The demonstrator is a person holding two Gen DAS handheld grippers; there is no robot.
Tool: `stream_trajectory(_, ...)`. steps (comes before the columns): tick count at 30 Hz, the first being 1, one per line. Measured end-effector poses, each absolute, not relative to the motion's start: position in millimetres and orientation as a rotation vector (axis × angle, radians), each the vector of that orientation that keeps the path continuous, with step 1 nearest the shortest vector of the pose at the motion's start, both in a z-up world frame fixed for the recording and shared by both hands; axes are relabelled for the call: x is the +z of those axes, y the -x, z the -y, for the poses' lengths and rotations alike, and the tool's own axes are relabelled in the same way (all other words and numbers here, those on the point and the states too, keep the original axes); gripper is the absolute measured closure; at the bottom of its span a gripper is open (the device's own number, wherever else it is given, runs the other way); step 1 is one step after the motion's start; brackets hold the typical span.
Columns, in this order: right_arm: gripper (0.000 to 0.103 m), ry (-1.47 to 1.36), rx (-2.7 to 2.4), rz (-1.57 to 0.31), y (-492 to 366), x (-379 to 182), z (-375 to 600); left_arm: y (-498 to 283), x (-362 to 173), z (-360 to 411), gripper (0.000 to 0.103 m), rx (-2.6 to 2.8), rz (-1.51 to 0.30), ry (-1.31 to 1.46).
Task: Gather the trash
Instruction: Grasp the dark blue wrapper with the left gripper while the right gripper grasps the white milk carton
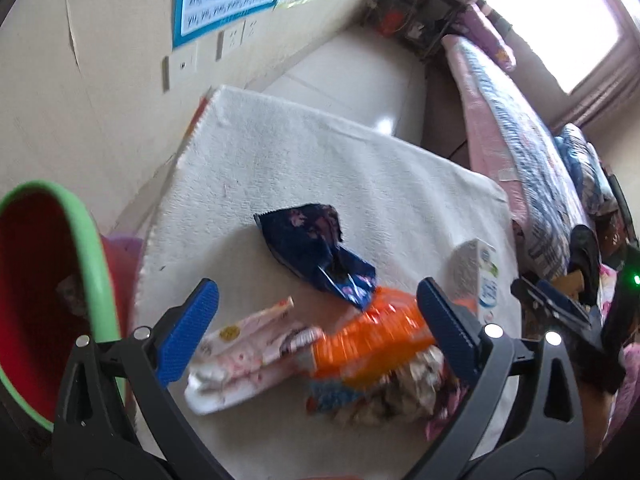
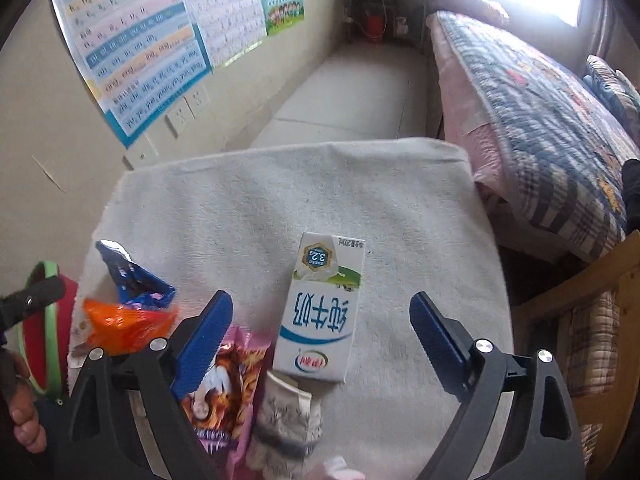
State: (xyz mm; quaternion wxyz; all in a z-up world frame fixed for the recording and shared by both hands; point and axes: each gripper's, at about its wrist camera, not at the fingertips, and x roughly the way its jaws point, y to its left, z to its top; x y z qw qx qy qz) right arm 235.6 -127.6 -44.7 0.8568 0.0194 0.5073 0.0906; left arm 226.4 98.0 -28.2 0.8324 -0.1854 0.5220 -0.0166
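**Desk:** While you hold there, count the trash for me.

**Me:** On my left wrist view I count four wrappers plus one carton, all on the white towel (image 1: 320, 168). One dark blue foil wrapper (image 1: 316, 252), torn open along its top edge, lies nearest the middle. One crinkled orange wrapper (image 1: 372, 336) touches its lower corner. One pale pink packet (image 1: 248, 348) lies flat, left of the orange one. One crumpled patterned wrapper (image 1: 404, 392) sits under the orange one's near end; it is too blurred to read. One white milk carton (image 1: 480, 276) lies on its side at the right.

**Desk:** And the right side?

**Me:** Through the right wrist view the milk carton (image 2: 324, 308) lies flat, white with blue characters and a green band, its print upside down to me. One pink snack bag (image 2: 224, 384) and one crumpled grey-white paper (image 2: 286, 420) lie just below it.

**Desk:** Jaws?

**Me:** My left gripper (image 1: 316, 324) is spread wide, above the pink and orange wrappers, gripping nothing. My right gripper (image 2: 320, 324) is also wide apart, with the carton between its fingers but untouched.

**Desk:** Bin?

**Me:** One red bin with a green rim (image 1: 96, 256) stands left of the towel. One bed (image 2: 540, 128) is at the right, posters (image 2: 136, 48) on the wall.
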Motion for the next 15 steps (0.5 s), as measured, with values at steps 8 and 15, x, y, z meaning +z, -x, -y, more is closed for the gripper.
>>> stream_trajectory(8, 0.02, -0.043, 0.195, -1.112, -249.5, -59.9, 123.8, -264.3, -65.7, -98.0, 0.009, -0.012, -1.205, 0.401)
stream_trajectory(15, 0.027, -0.009, 0.183, -1.146, -262.5, -68.1, 118.5, -277.1, -82.6, -90.6, 0.024, 0.018, -1.254, 0.392)
